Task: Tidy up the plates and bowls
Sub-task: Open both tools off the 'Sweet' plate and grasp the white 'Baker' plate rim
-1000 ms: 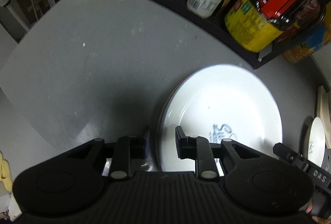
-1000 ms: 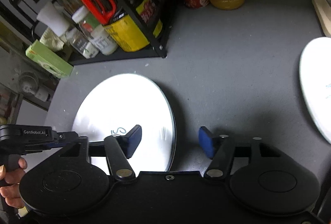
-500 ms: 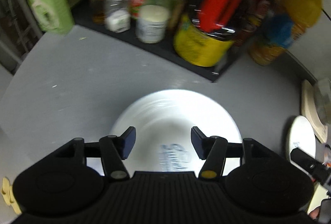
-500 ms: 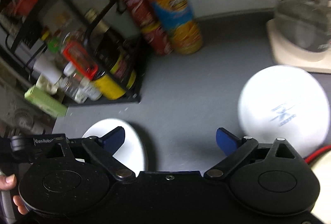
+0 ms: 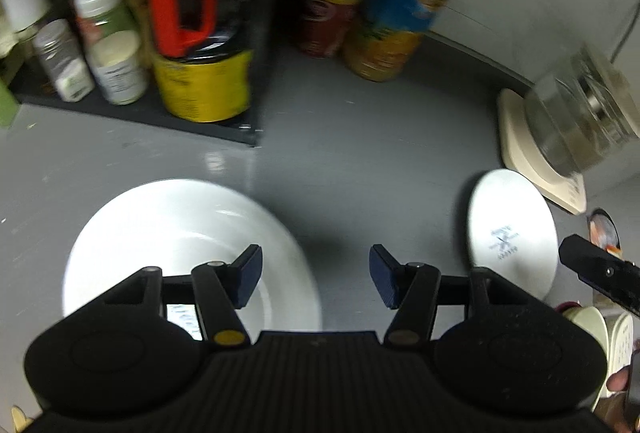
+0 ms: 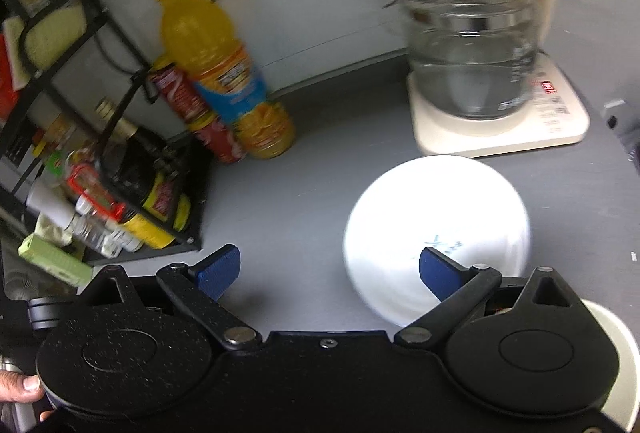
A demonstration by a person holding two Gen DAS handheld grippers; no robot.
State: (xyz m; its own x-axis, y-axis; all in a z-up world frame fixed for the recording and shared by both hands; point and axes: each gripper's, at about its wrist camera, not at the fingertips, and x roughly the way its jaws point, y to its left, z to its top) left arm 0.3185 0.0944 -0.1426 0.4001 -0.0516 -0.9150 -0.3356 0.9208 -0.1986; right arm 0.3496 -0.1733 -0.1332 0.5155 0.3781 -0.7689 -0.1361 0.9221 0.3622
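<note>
White glazed china fills the left wrist view: a large plate (image 5: 168, 233) lies flat on the grey counter (image 5: 352, 153), right under the left gripper (image 5: 315, 279), whose jaws stand wide apart and hold nothing. One blue pad hangs over the plate's right half, the other over bare counter. A second, smaller plate (image 5: 512, 233) sits well apart to the right, just beside the kettle base (image 5: 520, 137). At the far right edge something pale and rounded shows, possibly a bowl, too cropped to tell. So here the count is two plates for certain.

Over to the right wrist view: the right gripper (image 6: 330, 267) is also spread open and empty, and the smaller plate (image 6: 436, 229) lies just ahead, its near side behind the right-hand pad. One plate here, plus a pale curved rim (image 6: 616, 345) at the lower right corner, unclear what it is. Also one glass kettle (image 6: 472, 45), one orange juice bottle (image 6: 224, 73), and a rack of jars (image 6: 120, 169) to the left.

These plates look stiff, smooth, likely slippery and breakable, with moderate weight. The rim is probably the best grip, pinched top and bottom once an edge is lifted.
</note>
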